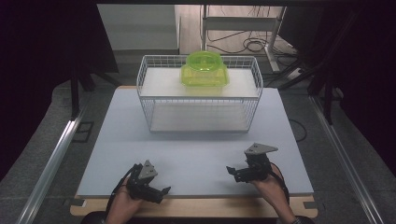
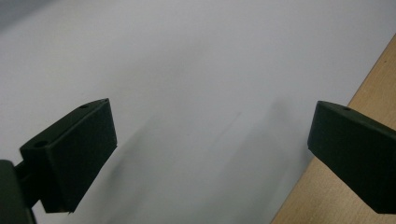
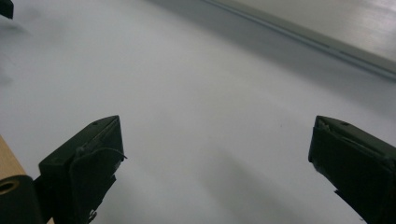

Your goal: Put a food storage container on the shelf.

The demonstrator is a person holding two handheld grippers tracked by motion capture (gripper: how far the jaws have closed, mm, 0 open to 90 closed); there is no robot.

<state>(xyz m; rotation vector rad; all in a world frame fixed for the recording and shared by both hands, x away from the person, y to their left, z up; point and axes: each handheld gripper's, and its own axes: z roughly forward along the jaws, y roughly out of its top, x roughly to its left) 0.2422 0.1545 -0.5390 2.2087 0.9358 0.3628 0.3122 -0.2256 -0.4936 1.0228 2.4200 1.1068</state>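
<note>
A white wire basket [image 1: 200, 93] stands at the far middle of the grey table board [image 1: 196, 149]. On its upper shelf sits a translucent green plastic container [image 1: 205, 70] with a round lid. My left gripper [image 1: 159, 192] rests low at the board's near left edge, held by a hand, jaws wide apart and empty. My right gripper [image 1: 233, 171] hovers at the near right, also open with nothing between its jaws. In the left gripper view the black fingers [image 2: 70, 154] frame bare board and a wooden edge. In the right gripper view the fingers [image 3: 86, 163] frame bare board.
The board lies on a wooden tabletop [image 1: 196, 207] whose edge shows along the front. Metal rails [image 1: 51, 163] run along both sides on the floor. Cables and a white frame [image 1: 247, 32] lie behind the basket. Open board stretches between the grippers and the basket.
</note>
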